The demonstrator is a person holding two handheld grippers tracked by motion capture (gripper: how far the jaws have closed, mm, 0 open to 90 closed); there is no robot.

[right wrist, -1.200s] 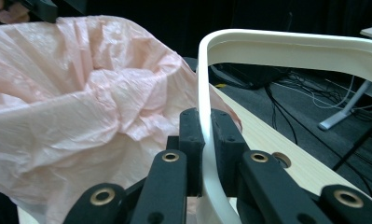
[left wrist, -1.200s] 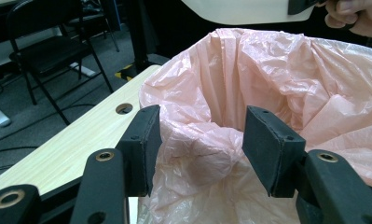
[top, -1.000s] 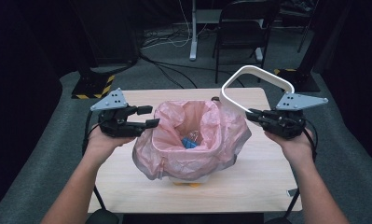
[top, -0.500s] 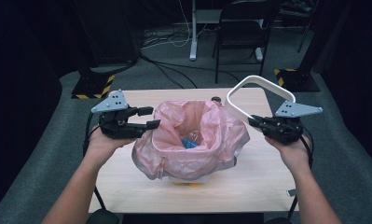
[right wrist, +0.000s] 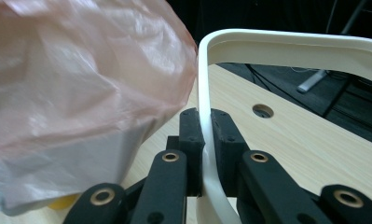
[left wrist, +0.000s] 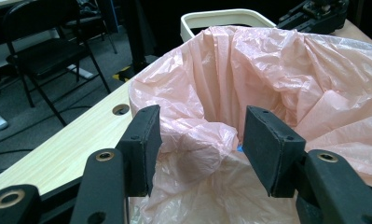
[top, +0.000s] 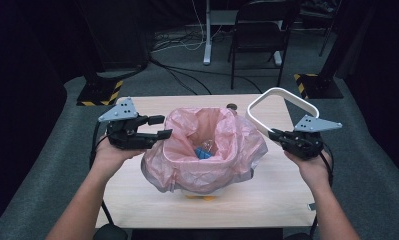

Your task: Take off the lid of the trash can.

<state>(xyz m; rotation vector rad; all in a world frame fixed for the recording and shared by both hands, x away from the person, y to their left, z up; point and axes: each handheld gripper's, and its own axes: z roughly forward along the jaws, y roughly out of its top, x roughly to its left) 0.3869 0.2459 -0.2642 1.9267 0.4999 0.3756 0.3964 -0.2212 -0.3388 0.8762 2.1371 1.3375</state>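
The white rim ring, pinched at its near edge by the right tongs just right of the pink bag on the counter, looks light and stiff, while the left tongs gape around the bag's thin, slippery film.

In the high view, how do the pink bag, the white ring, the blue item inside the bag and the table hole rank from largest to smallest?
1. pink bag
2. white ring
3. blue item, partly hidden by the bag
4. table hole, also partly hidden; these last two look alike in size, so their order is unsure.
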